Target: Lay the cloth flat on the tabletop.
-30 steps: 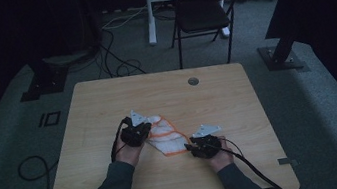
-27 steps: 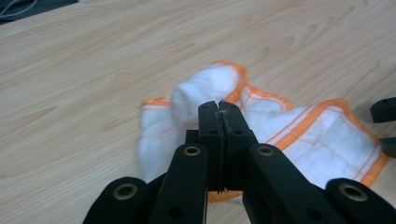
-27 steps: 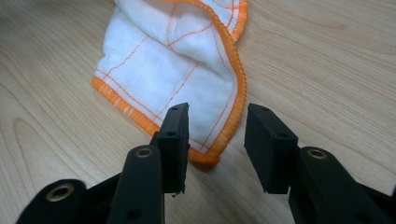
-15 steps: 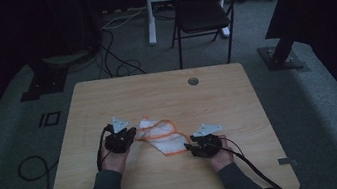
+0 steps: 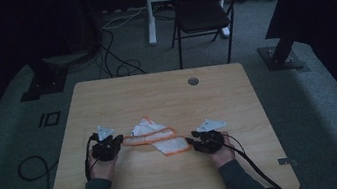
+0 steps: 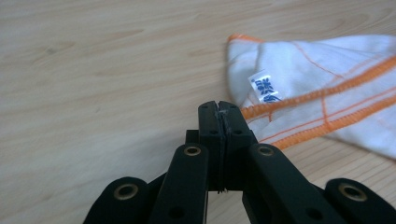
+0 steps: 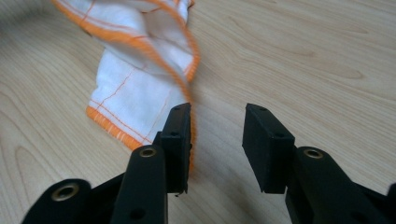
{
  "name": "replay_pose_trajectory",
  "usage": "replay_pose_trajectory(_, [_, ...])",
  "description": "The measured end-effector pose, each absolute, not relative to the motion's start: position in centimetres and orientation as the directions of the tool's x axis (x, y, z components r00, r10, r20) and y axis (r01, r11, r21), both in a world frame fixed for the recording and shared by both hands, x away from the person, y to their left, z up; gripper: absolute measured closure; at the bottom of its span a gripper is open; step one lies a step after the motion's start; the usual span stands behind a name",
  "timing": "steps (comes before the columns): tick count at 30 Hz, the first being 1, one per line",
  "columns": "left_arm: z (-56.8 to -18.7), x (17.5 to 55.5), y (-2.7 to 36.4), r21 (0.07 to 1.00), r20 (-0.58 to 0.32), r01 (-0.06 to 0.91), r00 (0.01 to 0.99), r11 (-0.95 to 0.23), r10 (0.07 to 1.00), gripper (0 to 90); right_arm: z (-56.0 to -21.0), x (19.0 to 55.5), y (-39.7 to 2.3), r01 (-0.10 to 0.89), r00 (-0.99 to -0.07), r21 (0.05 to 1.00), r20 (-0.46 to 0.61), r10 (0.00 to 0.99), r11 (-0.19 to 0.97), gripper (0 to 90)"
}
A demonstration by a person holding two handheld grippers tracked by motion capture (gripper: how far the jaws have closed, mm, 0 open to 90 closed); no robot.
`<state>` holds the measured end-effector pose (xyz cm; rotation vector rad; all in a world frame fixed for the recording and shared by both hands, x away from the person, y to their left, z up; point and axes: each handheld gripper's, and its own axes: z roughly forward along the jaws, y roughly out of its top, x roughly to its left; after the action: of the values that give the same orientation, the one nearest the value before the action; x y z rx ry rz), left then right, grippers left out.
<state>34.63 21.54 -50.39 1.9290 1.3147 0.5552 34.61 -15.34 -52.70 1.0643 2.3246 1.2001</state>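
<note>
Since a second ago the left gripper (image 5: 119, 141) has slid outward toward the counter's (image 5: 121, 96) left edge, dragging the cloth (image 5: 155, 138) from a bunch into a longer, twisted strip. Its fingers (image 6: 219, 122) are pressed together, and in the left gripper view a white fold with orange hem lies just beside them; whether a corner is pinched there I cannot tell. The right gripper (image 5: 192, 142) sits at the cloth's other end, its fingers (image 7: 180, 135) apart and just closing, the orange edge beside one but not between them. The step looks like spreading the cloth flat. Next, the right fingers need to shift onto that hem, then close. Beyond the cloth, a grommet hole (image 5: 193, 80) lies well clear, and a chair (image 5: 204, 10) stands past the counter; nothing blocks the way.
</note>
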Motion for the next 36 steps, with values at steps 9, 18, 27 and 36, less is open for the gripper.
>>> replay_pose_trajectory(9, [-51.9, 34.0, 24.7, 0.729, -0.067, 0.665, 0.305, -0.162, 0.95, 90.0, -52.6, 35.0, -14.6, 0.468, -0.681, 0.8, 0.055, 0.73, 0.376, 63.8])
replay_pose_trajectory(18, [-52.3, 33.5, 27.3, 0.7, -0.045, 0.704, 0.209, -0.118, 0.977, 89.6, -52.6, 35.1, -13.6, 0.458, -0.7, 0.799, 0.054, 0.712, 0.389, 63.7])
replay_pose_trajectory(27, [-51.1, 33.1, 25.9, 0.73, -0.027, 0.664, 0.262, -0.16, 0.965, 79.1, -52.6, 34.9, -13.4, 0.458, -0.707, 0.797, 0.057, 0.705, 0.394, 63.1])
replay_pose_trajectory(36, [-49.3, 33.0, 23.5, 0.764, -0.025, 0.61, 0.354, -0.21, 0.935, 70.6, -52.6, 34.6, -13.3, 0.455, -0.714, 0.795, 0.056, 0.697, 0.402, 61.8])
